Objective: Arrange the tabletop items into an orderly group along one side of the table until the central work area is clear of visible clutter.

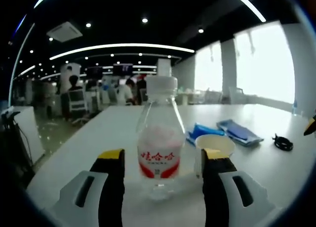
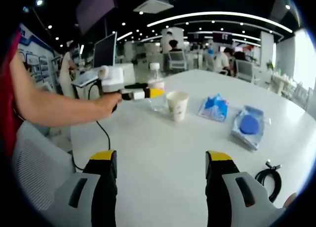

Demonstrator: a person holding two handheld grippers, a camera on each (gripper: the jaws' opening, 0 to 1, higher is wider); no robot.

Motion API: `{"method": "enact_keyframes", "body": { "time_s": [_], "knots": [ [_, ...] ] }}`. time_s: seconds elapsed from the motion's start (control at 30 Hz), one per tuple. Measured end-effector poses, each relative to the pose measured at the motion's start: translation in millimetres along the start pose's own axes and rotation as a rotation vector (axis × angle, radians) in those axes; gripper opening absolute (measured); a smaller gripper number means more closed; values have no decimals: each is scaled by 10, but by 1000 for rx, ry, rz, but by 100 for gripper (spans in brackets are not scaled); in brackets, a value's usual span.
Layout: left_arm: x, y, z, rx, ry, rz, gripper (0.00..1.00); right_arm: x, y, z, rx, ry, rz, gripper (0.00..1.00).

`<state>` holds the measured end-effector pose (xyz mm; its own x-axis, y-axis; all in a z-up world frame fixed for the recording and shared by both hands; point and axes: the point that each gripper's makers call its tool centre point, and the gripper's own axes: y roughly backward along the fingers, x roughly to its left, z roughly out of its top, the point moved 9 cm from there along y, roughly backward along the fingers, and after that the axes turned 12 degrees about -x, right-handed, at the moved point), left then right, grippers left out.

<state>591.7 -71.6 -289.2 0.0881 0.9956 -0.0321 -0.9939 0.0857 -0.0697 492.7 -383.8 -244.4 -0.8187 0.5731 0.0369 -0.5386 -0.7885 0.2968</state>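
In the left gripper view, my left gripper (image 1: 162, 168) has its fingers spread wide on either side of a clear plastic water bottle with a white cap and red label (image 1: 159, 138), which stands upright on the white desk (image 1: 118, 123); I cannot tell whether either finger touches it. Just behind the right finger sits a white paper cup (image 1: 215, 144). Beyond lie a blue packet (image 1: 203, 131), a flat blue pouch (image 1: 239, 132) and a coiled black cable (image 1: 283, 143).

In the right gripper view, my right gripper (image 2: 162, 177) hovers open over bare desk (nothing between its fingers). Far across, the left gripper reaches the bottle, the cup beside it.
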Motion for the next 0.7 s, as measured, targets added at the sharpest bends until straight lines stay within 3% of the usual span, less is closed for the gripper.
{"method": "enact_keyframes", "body": {
  "time_s": [0.4,0.7],
  "knots": [
    [-29,243,245,-19,-15,-11,62,44,10,69,-34,-7,14,73],
    [-279,502,475,-40,-31,-91,62,101,107,127,-56,-11,1,73]
  ]
}}
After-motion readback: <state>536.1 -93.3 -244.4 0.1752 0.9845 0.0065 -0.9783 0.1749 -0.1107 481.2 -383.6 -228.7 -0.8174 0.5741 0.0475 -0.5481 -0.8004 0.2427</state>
